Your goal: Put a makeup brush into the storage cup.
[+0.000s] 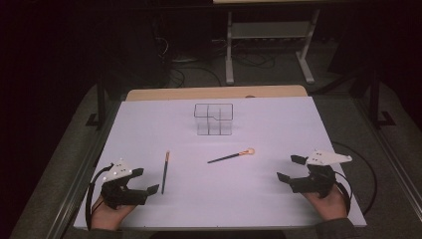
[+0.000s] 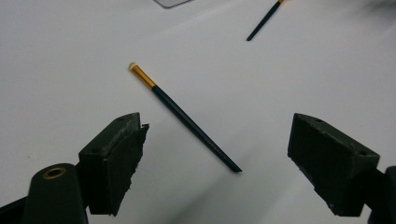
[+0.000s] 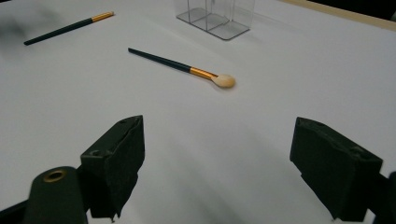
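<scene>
Two dark-handled makeup brushes with gold ferrules lie on the white table (image 1: 298,124). The thin brush (image 1: 165,172) lies at the left, close in front of my left gripper (image 1: 147,180), which is open and holds nothing. In the left gripper view the thin brush (image 2: 187,120) lies just beyond the gripper (image 2: 217,163). The brush with a fluffy tip (image 1: 231,156) lies near the middle, and my right gripper (image 1: 288,168) rests open and empty to its right. In the right gripper view this fluffy brush (image 3: 182,65) lies well ahead of the gripper (image 3: 217,163).
A clear plastic organizer (image 1: 214,119) with several compartments stands at the back middle of the table; its base (image 3: 217,16) shows in the right gripper view. A wooden edge (image 1: 214,93) runs along the table's far side. Desk legs and cables are on the dark floor beyond.
</scene>
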`<state>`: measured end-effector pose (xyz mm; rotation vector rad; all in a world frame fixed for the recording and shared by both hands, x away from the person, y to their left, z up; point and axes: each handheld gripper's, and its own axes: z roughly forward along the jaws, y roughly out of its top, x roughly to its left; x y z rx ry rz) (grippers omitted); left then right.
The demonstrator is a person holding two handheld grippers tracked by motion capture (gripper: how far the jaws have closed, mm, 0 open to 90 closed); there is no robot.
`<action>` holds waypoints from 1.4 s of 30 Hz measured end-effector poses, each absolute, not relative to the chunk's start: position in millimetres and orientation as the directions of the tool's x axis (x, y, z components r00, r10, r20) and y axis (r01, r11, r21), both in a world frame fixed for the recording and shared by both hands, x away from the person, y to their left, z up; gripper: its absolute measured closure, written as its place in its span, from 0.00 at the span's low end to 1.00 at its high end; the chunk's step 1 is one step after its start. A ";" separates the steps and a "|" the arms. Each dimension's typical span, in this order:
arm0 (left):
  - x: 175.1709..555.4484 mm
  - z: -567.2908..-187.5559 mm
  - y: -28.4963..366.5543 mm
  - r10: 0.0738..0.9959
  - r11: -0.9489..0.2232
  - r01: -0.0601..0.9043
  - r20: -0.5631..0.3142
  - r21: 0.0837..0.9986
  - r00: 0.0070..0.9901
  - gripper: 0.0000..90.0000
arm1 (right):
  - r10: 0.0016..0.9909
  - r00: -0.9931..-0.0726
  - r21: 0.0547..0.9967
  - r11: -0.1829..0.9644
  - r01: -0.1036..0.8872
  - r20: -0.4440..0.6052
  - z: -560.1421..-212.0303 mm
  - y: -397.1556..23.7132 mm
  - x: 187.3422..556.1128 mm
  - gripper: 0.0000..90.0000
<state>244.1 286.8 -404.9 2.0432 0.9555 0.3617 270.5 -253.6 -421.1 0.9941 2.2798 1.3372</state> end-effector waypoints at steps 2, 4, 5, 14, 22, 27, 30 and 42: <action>244.2 -405.0 286.9 0.740 -0.362 0.502 -0.085 0.785 0.667 0.19 | 0.700 -0.711 0.856 0.324 0.404 0.071 -421.2 -253.4 270.9 0.19; 244.3 -404.5 287.0 0.740 -0.365 0.497 -0.080 0.787 0.668 0.19 | 0.695 -0.715 0.857 0.325 0.400 0.070 -421.3 -252.4 271.2 0.19; 244.1 -404.2 287.1 0.741 -0.363 0.496 -0.079 0.789 0.667 0.19 | 0.689 -0.721 0.858 0.331 0.393 0.064 -420.9 -251.5 271.5 0.19; 244.9 -404.8 287.3 0.746 -0.352 0.500 -0.086 0.791 0.661 0.19 | 0.682 -0.729 0.860 0.335 0.384 0.060 -419.7 -249.4 271.9 0.19; 245.2 -403.5 286.0 0.740 -0.370 0.497 -0.074 0.785 0.668 0.20 | 0.693 -0.719 0.864 0.330 0.381 0.052 -417.8 -253.3 268.2 0.19; 247.8 -400.5 283.1 0.741 -0.361 0.502 -0.085 0.786 0.666 0.21 | 0.698 -0.714 0.865 0.323 0.384 0.056 -417.6 -254.2 267.8 0.19; 250.9 -400.5 281.2 0.749 -0.357 0.516 -0.092 0.778 0.656 0.22 | 0.697 -0.714 0.866 0.320 0.385 0.060 -418.0 -254.0 268.9 0.19; 269.8 -398.5 269.5 0.762 -0.381 0.563 -0.096 0.733 0.640 0.26 | 0.697 -0.715 0.865 0.327 0.381 0.051 -416.9 -254.2 266.6 0.19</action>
